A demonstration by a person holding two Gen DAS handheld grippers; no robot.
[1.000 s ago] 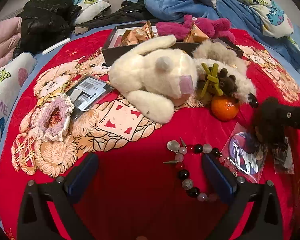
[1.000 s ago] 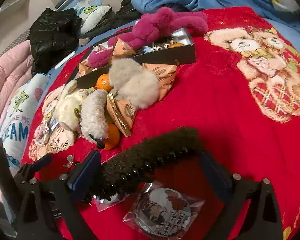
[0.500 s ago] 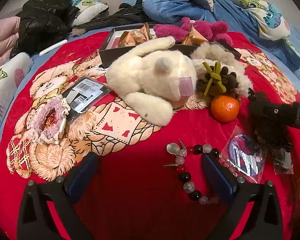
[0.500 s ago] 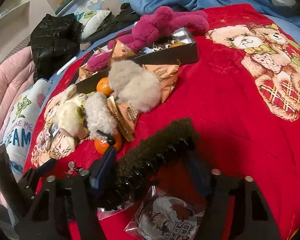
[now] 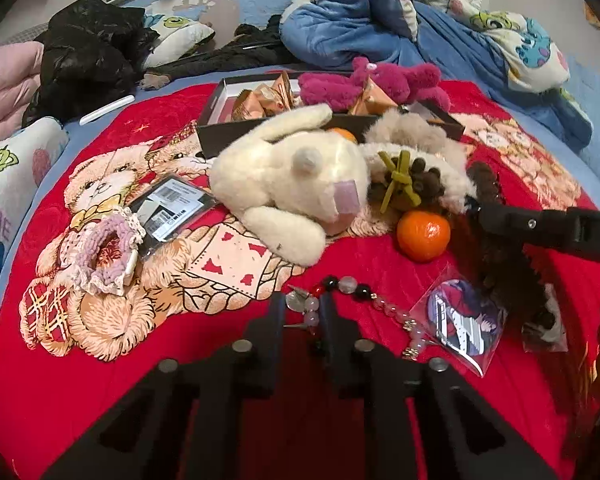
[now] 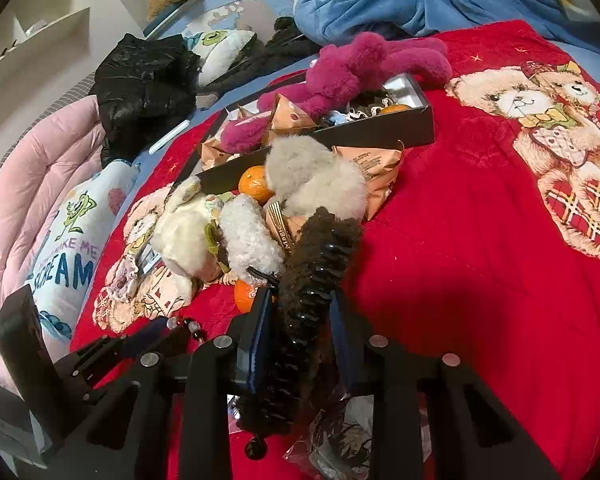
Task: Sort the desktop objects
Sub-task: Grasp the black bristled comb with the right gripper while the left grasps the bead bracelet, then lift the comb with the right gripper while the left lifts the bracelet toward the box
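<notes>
Bead bracelet (image 5: 364, 300), near on the red blanket (image 5: 148, 380): left gripper (image 5: 303, 312), wide open a second ago, now closing with its near end between the pads; beside it, brown fuzzy hair claw (image 6: 312, 264) newly clamped by right gripper (image 6: 300, 320), both due for the far black box (image 5: 268, 128).

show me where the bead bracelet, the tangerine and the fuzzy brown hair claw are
bead bracelet (image 5: 384, 307), left wrist view, on its clear beads.
tangerine (image 5: 423, 235), left wrist view, on its peel.
fuzzy brown hair claw (image 6: 320, 256), right wrist view, on its furry back.
</notes>
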